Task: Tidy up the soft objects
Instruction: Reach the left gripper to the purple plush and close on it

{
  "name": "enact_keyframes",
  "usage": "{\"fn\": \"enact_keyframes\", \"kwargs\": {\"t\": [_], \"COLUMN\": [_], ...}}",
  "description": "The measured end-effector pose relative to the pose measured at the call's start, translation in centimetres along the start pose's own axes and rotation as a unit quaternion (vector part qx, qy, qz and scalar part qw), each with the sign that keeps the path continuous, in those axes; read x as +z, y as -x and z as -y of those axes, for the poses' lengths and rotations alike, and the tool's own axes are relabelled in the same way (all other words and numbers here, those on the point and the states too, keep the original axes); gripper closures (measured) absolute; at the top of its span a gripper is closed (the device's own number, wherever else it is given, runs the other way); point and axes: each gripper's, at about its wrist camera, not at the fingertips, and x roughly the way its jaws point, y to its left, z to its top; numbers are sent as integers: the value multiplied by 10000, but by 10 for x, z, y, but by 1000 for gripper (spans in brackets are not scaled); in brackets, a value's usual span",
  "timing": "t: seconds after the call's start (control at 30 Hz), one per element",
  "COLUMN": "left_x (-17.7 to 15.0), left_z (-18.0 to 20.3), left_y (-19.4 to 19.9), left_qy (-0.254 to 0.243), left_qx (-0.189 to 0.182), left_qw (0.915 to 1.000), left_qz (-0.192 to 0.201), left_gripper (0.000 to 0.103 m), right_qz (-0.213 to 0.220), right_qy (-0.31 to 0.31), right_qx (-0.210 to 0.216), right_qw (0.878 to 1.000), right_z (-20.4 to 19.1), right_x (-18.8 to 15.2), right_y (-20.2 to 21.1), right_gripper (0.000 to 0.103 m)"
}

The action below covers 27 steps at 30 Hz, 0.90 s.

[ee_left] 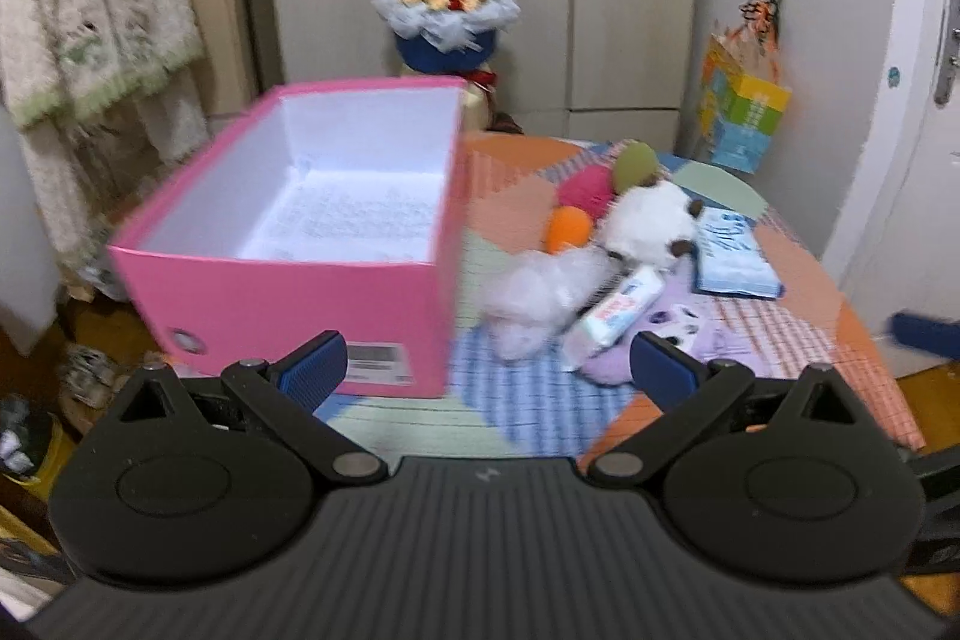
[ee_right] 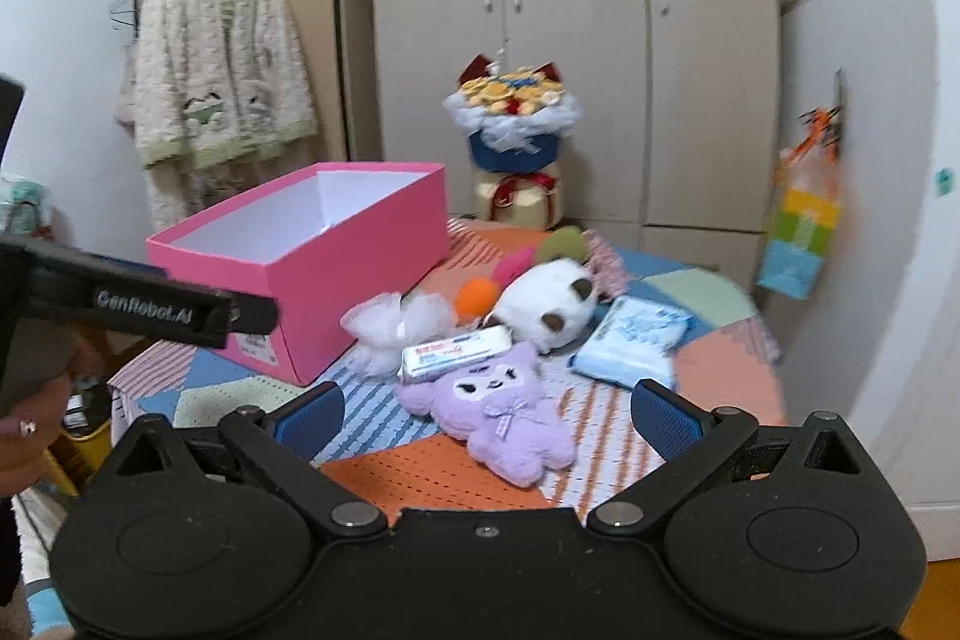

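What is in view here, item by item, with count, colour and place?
box: 1, pink outside, white inside, open, nothing seen in it, left on the table
table: 1, patchwork cloth
purple plush: 1, flat, nearest the right claw
wipes pack: 1, white, leaning on the purple plush's head
white plush: 1, dark ears, behind the wipes
mesh puff: 1, white, beside the box
balls: 3, orange, pink, green, behind the plush
blue pack: 1, right of the plush
cardigan: 1, cream, hanging left
bouquet: 1, before the wardrobe
bag: 1, multicoloured, hanging right
left claw: open, holding nothing
right claw: open, holding nothing
hand: 1, left edge
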Motion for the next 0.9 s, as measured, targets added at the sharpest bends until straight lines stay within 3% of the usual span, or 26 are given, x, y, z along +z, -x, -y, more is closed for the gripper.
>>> {"fn": "enact_keyframes", "kwargs": {"t": [0.1, 0.27, 0.53, 0.73, 0.9], "left_x": [-1, -12, -24, -25, -27], "left_z": [7, 18, 22, 30, 33], "left_y": [-20, -52, -93, -114, -117], "left_qy": [79, 133, 820, 1212, 1344], "left_qx": [-297, -678, -1595, -1819, -1660], "left_qw": [9993, 9959, 9798, 9711, 9739], "left_qz": [-210, -592, -888, -962, -762], "left_gripper": [4, 17, 19, 25, 30], "right_qz": [-176, -433, -785, -744, -626], "right_qy": [31, 439, 475, 255, 166], "right_qx": [292, 527, 957, 1002, 1030], "right_qw": [9994, 9967, 9912, 9918, 9926], "right_z": [12, 19, 32, 37, 40], "right_x": [-8, -11, -15, -21, -23], "right_y": [-23, -55, -98, -114, -114], "right_gripper": [0, 1, 6, 13, 32]}}
